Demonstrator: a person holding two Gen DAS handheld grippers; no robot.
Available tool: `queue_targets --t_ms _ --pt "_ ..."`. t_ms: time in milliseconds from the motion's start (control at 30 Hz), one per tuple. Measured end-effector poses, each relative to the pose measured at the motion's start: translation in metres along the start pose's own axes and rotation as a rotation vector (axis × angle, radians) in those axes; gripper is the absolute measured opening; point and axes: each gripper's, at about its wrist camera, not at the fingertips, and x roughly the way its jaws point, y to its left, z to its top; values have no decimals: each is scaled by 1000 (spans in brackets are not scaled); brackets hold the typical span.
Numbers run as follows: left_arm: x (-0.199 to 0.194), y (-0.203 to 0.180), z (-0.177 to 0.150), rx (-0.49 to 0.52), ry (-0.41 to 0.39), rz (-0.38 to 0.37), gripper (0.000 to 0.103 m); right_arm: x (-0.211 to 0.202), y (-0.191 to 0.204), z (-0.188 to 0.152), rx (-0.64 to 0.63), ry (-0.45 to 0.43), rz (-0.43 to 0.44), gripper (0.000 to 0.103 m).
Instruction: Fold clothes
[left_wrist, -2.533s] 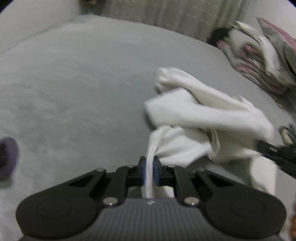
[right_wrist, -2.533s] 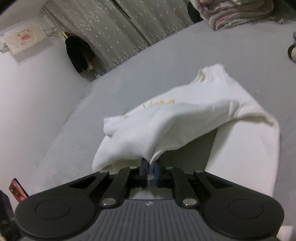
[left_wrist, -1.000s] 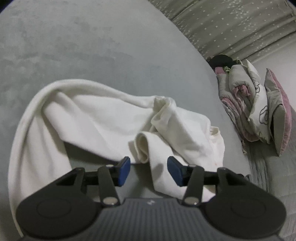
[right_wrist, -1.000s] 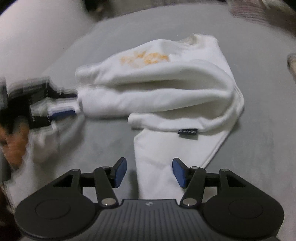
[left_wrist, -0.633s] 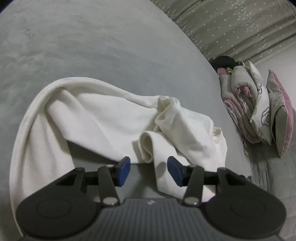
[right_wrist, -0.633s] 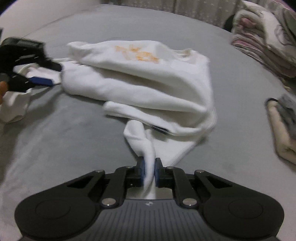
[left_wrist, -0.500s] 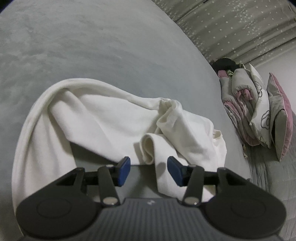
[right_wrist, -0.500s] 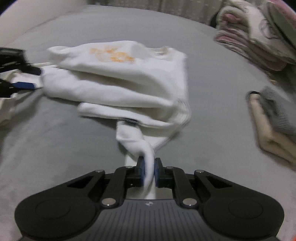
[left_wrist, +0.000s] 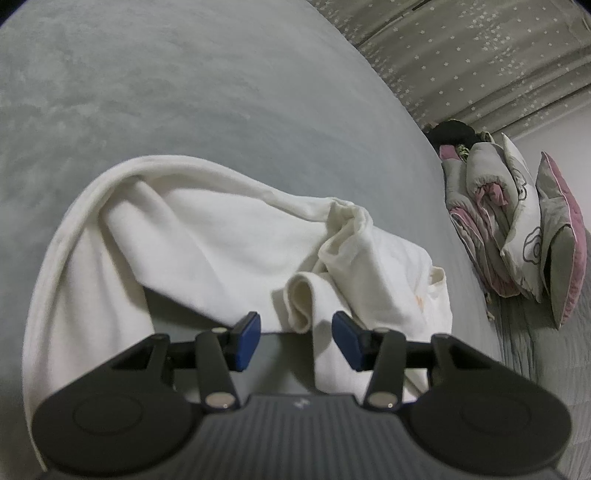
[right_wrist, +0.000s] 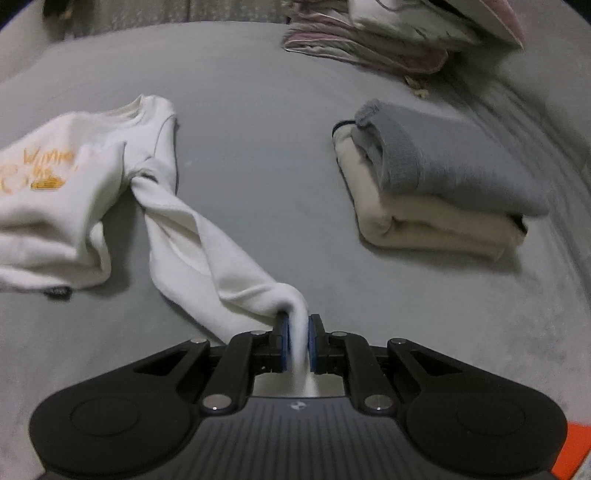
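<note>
A white sweatshirt (left_wrist: 207, 236) with orange lettering (right_wrist: 40, 170) lies crumpled on the grey bed. In the left wrist view my left gripper (left_wrist: 295, 341) stands open, its blue pads either side of a rolled cuff (left_wrist: 301, 302) without gripping it. In the right wrist view my right gripper (right_wrist: 298, 341) is shut on the end of a sleeve (right_wrist: 207, 236), which stretches taut from the sweatshirt's body at the left down to the jaws.
A folded stack, a grey garment (right_wrist: 443, 162) on a beige one (right_wrist: 424, 218), sits on the bed to the right of the sleeve. Pillows and a rolled quilt (left_wrist: 517, 221) are piled at the bed's far side, before a starred curtain (left_wrist: 461, 55).
My right gripper shut on the sleeve and pulled it out to the right, away from the sweatshirt's body. My left gripper let go earlier and now stays open by the cuff.
</note>
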Motion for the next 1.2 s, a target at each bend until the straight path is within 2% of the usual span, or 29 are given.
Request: queue_targets --t_ms 100,167,267,333,500,700,767,1033,1200 --pt "4 0 -1 5 9 -8 43 -4 3 1 17 -10 27 13" --pt "6 -1 -1 8 16 -13 41 -7 5 1 29 -16 46 23" --pt "10 -1 -1 12 25 -21 29 -16 10 2 46 -43 87 37" --pt "13 -3 -3 20 33 -23 23 -22 14 3 69 -63 119 40" --pt "16 -12 -8 66 32 4 21 -22 35 4 163 -26 312 40" --pt "9 -5 -3 25 6 9 24 -22 60 6 278 25 550 40" --pt "5 -1 -1 8 -11 11 27 -13 71 6 321 55 604 40" --pt "3 8 6 -43 -22 6 28 31 89 -3 573 118 706 41" --pt "7 9 7 -67 -26 -2 28 38 98 -7 640 80 710 37"
